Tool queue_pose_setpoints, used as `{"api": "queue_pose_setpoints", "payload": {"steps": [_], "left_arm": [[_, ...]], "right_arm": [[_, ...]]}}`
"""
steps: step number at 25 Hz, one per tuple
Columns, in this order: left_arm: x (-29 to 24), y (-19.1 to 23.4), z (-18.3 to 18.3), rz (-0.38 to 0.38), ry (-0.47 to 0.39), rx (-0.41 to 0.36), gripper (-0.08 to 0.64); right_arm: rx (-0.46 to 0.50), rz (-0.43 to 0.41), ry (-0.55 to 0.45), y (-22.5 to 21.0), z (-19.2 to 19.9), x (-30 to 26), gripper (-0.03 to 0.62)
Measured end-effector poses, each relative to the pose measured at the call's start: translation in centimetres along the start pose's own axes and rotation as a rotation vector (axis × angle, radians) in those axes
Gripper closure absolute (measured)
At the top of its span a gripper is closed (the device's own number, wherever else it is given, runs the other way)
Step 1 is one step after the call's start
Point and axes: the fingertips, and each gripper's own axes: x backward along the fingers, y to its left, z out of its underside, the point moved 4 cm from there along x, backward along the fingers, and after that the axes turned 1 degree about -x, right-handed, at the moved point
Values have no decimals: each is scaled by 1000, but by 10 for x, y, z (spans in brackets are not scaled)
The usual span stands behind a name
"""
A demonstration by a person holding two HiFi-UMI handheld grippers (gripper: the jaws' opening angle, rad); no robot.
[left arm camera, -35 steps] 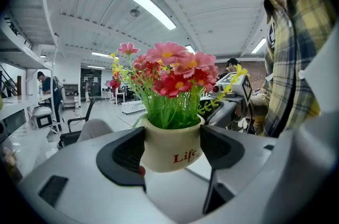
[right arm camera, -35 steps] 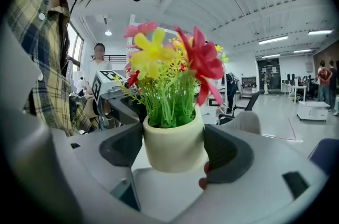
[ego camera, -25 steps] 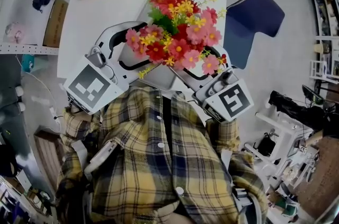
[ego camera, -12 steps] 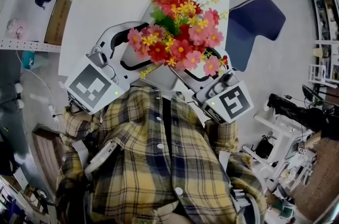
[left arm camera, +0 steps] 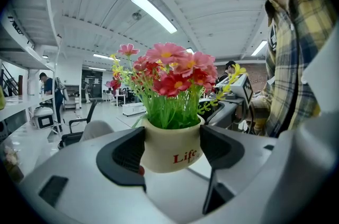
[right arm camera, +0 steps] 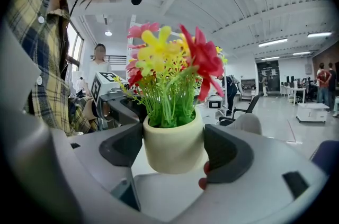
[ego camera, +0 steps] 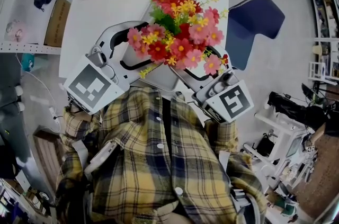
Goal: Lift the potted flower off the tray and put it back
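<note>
Left hand-held gripper (left arm camera: pixel 172 153) and right hand-held gripper (right arm camera: pixel 174 151): dark textured pads clamped on opposite sides of a smooth, rounded cream pot (left arm camera: pixel 169 135), both tilted upward. Potted flower (ego camera: pixel 177 32), with pink, red and yellow blooms, held over the near edge of the white counter (ego camera: pixel 95 16). Red lettering on the pot: "Life".

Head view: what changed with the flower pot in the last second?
Nothing visibly moved or was let go. The left gripper and right gripper stay shut on the pot, with the flowers over the table's near edge as before.
</note>
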Motion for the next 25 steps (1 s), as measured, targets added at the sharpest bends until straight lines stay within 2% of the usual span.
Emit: {"api": "queue_pose_setpoints", "payload": {"steps": [25], "left_arm": [[-3,1,6,18,0,10,221]], "right_arm": [[-8,10,18,-1,6,0,244]]}}
